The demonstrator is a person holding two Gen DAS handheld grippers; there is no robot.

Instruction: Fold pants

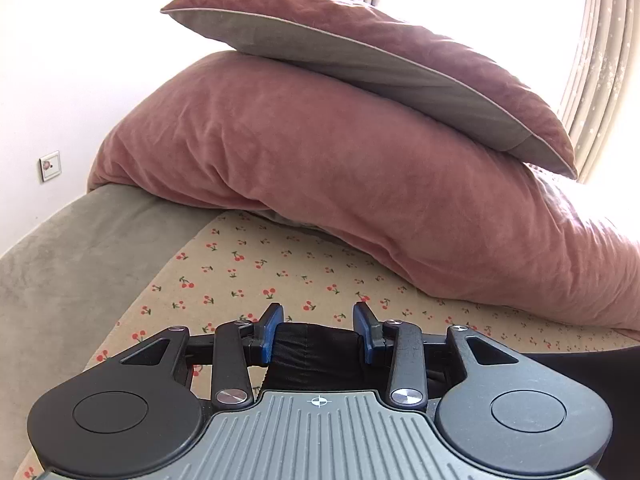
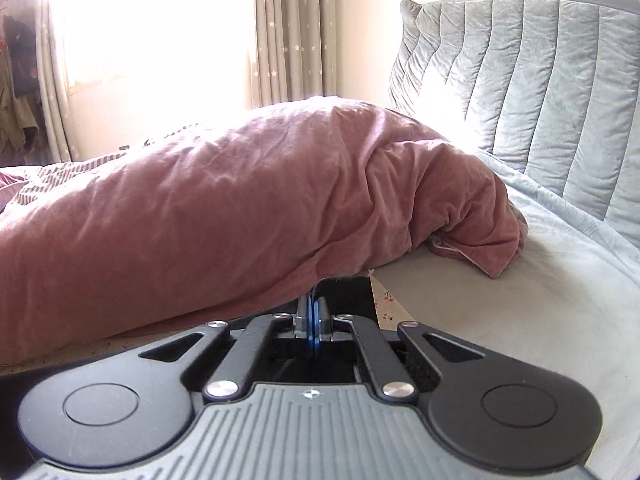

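Both grippers, left and right, clench black pants in their jaws over a cherry-print sheet, beside a pink duvet.

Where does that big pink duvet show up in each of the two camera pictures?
Left wrist view: the pink duvet fills the middle, a pink and grey pillow on top of it, the cherry-print sheet in front.
Right wrist view: the pink duvet runs from the left edge to right of centre, ending before the grey quilted headboard.
Shared landmark: the bright window with patterned curtains.
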